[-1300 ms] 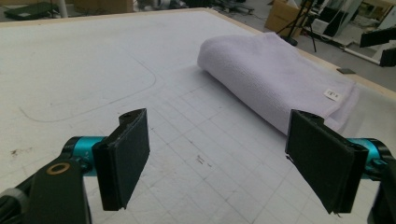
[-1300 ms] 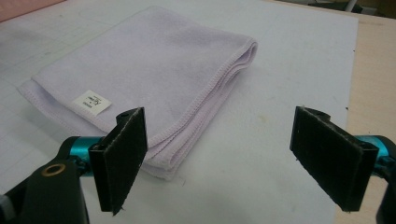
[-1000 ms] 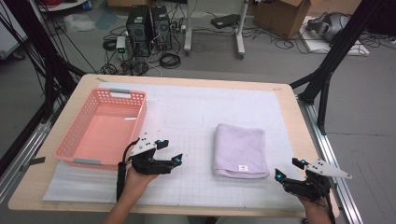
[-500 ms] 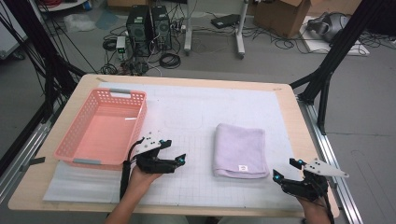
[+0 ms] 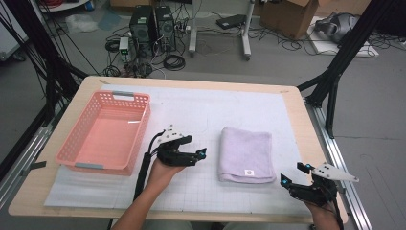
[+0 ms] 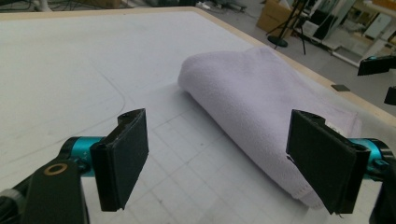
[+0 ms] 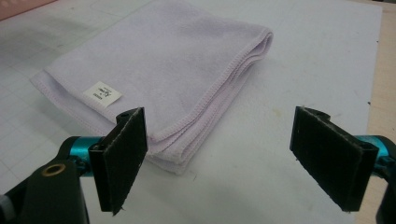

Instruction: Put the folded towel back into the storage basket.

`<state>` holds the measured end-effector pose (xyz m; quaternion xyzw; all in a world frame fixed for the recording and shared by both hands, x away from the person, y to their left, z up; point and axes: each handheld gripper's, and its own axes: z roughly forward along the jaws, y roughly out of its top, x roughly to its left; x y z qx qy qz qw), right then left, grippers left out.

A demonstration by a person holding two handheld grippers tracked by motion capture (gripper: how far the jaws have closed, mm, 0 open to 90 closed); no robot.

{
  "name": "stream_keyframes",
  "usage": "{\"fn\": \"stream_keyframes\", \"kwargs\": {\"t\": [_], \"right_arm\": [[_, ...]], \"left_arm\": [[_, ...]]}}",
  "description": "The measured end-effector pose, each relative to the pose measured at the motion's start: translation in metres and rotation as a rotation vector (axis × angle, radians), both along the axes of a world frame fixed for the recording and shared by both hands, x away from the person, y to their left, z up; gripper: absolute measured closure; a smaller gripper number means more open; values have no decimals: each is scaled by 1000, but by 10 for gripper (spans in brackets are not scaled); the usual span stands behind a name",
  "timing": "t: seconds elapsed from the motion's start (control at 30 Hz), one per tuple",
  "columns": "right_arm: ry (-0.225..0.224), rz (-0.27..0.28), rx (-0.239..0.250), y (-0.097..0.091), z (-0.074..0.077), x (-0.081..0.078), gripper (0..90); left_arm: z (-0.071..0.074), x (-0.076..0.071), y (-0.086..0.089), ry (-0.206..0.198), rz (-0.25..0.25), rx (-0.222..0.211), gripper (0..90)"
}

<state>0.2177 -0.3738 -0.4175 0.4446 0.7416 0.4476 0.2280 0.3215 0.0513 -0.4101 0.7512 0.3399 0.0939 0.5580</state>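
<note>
A folded lilac towel (image 5: 246,153) lies flat on the white gridded mat (image 5: 191,115), right of centre. My left gripper (image 5: 200,155) hovers just left of it with its tips pointing at the towel's left edge. In the left gripper view the left gripper (image 6: 224,158) stands wide open, its jaws having just closed a touch, and nothing is between them; the towel (image 6: 252,98) lies ahead of them. My right gripper (image 5: 292,173) rests near the front right corner, open and empty, with its jaws facing the towel's near right corner (image 7: 173,60). A white label (image 7: 102,93) marks the towel.
An empty pink basket (image 5: 140,134) stands on the left of the table. The mat's right edge and the wooden table border (image 5: 306,129) lie beyond the towel. Cables, computer towers and boxes sit on the floor behind the table.
My left gripper has moved to the right, closer to the towel's left edge. The right gripper and the towel have stayed in place.
</note>
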Motion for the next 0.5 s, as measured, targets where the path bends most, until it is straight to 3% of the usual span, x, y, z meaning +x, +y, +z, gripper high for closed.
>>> {"fn": "stream_keyframes", "kwargs": {"t": [0.17, 0.5], "right_arm": [[-3, 7, -2, 0, 0, 1, 179], [-2, 14, 2, -1, 0, 2, 179]], "left_arm": [[2, 12, -23, 37, -16, 44, 212], [-10, 24, -56, 115, -47, 46, 223]]}}
